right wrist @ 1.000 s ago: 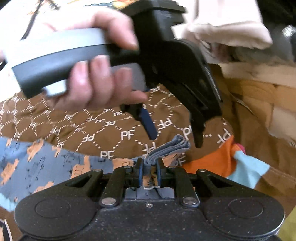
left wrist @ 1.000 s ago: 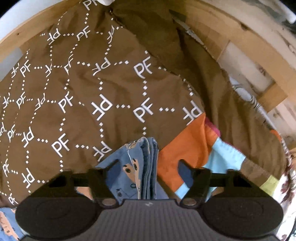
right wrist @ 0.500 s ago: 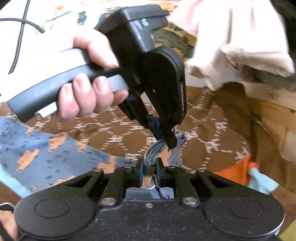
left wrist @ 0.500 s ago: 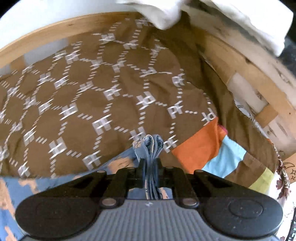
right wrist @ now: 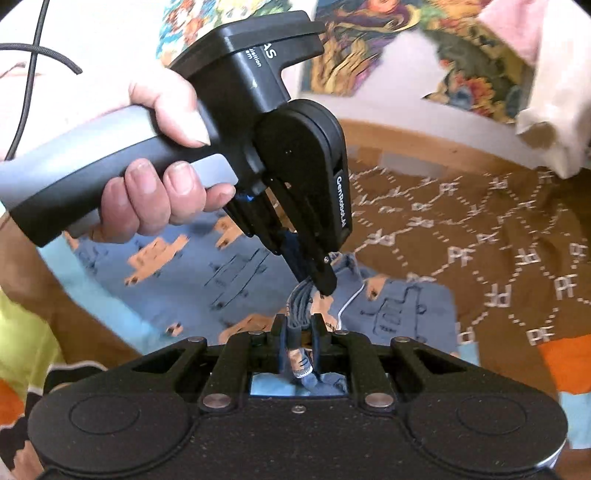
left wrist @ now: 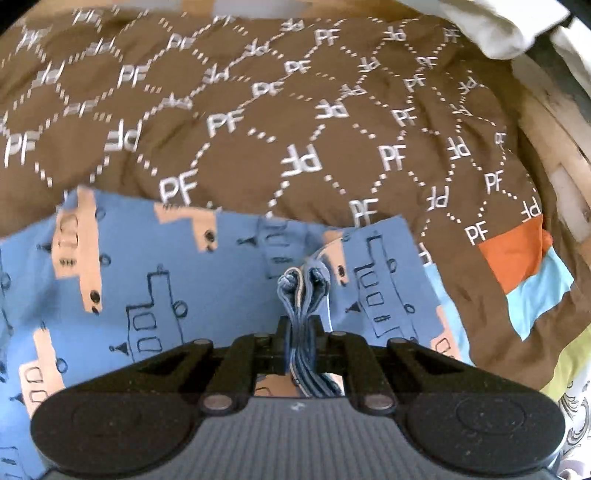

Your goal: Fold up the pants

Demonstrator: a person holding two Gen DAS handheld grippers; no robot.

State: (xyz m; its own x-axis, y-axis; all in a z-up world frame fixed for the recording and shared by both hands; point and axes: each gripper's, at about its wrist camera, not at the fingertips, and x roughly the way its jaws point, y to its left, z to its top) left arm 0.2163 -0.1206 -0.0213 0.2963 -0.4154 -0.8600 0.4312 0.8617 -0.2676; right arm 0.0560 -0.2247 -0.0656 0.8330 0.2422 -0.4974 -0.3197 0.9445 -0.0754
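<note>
The pants (left wrist: 155, 280) are blue with tan and outlined train prints and lie spread on a brown "PF" blanket (left wrist: 258, 122). My left gripper (left wrist: 300, 332) is shut on a bunched stack of the pants' edges. My right gripper (right wrist: 300, 328) is shut on the same bunch of edges, just below the left gripper (right wrist: 314, 273), which shows in the right wrist view held by a hand. The pants (right wrist: 229, 266) hang and spread behind both grippers.
An orange and light blue patchwork cloth (left wrist: 524, 266) lies at the right on the blanket. A wooden bed frame (left wrist: 565, 162) runs along the right. White bedding (left wrist: 491, 26) is at the top right. A floral cloth (right wrist: 388, 40) lies beyond the frame.
My left gripper has closed on the bunched pants edges beside the right gripper. Both have moved together, and more of the blue pants now lies spread on the blanket.
</note>
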